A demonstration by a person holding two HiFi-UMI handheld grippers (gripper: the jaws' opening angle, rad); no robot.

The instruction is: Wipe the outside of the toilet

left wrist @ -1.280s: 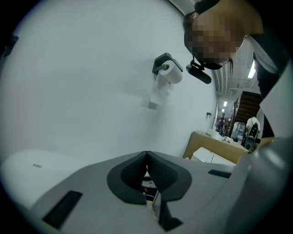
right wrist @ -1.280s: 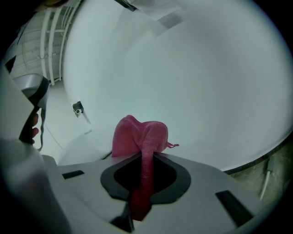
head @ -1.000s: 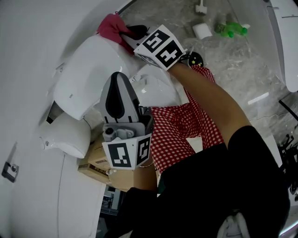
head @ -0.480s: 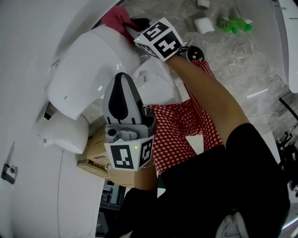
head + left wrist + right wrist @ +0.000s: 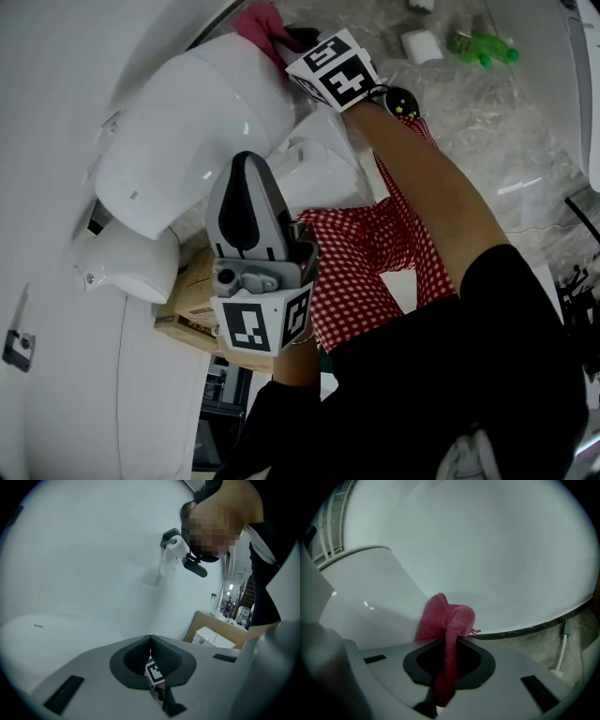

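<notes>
Clamping pink cloth [image 5: 446, 617], right hand-held gripper [image 5: 296, 39] slid farther along toilet [image 5: 187, 131], left hand-held gripper [image 5: 150, 638] closed, empty.

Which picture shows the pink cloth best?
The right gripper view: the cloth sits in the middle, pinched in the right tool. The head view shows only a corner at the top. The left gripper view shows none.

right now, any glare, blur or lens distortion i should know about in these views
Head view: small glare spots on the glossy toilet, otherwise sharp. Right gripper view: strong fisheye with dark corners, pink cloth in focus. Left gripper view: same fisheye, flat even light, no glare.
</notes>
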